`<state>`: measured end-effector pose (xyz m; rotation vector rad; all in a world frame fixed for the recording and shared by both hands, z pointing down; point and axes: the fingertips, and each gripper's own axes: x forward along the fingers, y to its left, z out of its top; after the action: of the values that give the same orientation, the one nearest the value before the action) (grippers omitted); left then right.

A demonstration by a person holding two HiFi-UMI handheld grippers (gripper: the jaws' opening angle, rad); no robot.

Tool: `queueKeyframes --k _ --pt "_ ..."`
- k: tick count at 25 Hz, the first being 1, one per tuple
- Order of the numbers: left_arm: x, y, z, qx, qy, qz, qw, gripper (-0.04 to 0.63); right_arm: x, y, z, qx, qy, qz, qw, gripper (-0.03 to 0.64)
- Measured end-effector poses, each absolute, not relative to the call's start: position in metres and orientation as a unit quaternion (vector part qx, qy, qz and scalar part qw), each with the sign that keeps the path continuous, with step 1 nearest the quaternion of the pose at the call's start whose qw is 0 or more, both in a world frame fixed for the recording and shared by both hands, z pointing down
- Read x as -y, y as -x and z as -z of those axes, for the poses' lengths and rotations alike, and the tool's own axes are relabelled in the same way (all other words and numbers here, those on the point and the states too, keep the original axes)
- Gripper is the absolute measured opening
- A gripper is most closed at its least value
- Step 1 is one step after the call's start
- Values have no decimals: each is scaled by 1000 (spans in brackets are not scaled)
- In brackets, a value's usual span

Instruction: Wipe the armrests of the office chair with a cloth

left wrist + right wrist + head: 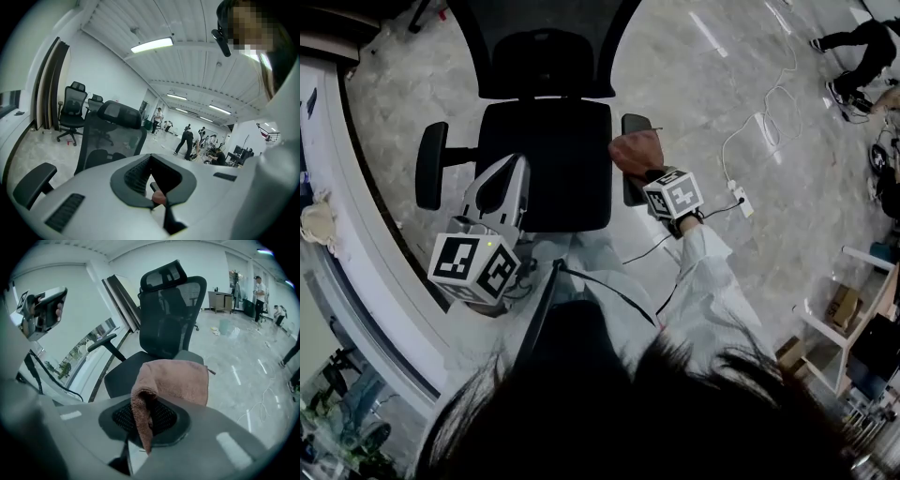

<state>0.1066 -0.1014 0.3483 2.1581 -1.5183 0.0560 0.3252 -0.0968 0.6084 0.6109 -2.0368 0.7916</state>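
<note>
The black office chair (546, 159) stands in front of me, its left armrest (431, 165) bare. A brown cloth (635, 153) lies bunched on the right armrest (635, 123). My right gripper (643, 172) is shut on it. In the right gripper view the cloth (174, 380) drapes over the armrest pad (188, 356) and hangs down between the jaws (149, 422). My left gripper (515, 167) hovers over the seat's left front, jaws together with nothing held. Its own view shows the backrest (117, 136) and the left armrest (33, 182).
A curved white ledge (358, 246) runs along the left, close to the chair. A power strip with a white cable (741, 199) lies on the floor to the right. A white shelf with boxes (846, 305) stands at far right. A person (861, 45) is at top right.
</note>
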Motion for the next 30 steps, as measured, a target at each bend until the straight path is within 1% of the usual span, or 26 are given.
queueKeyframes --k 5,10,12,15,18,21,25,30 --pt "104 -124 -333 541 -808 -11 235 3 38 -341 -597 815 -251 -338 397 46" --pt "104 -144 -322 526 -820 -5 226 3 4 -352 -597 813 -258 -357 381 46" --pt "103 -150 -318 522 -823 -3 224 3 5 -353 -585 827 -274 -359 334 46" --pt "98 -153 -312 517 -827 13 223 3 25 -352 -538 858 -300 -362 205 46" --pt "91 -138 -303 522 -815 57 245 3 55 -346 -472 883 -308 -347 72 44" --pt "82 -112 -296 547 -798 71 243 3 78 -335 -406 903 -296 -310 -17 44" --pt "72 -75 -277 592 -774 72 214 3 94 -317 -330 927 -277 -244 -69 44" --pt "56 -34 -256 636 -744 89 185 3 98 -292 -287 947 -248 -191 -75 44"
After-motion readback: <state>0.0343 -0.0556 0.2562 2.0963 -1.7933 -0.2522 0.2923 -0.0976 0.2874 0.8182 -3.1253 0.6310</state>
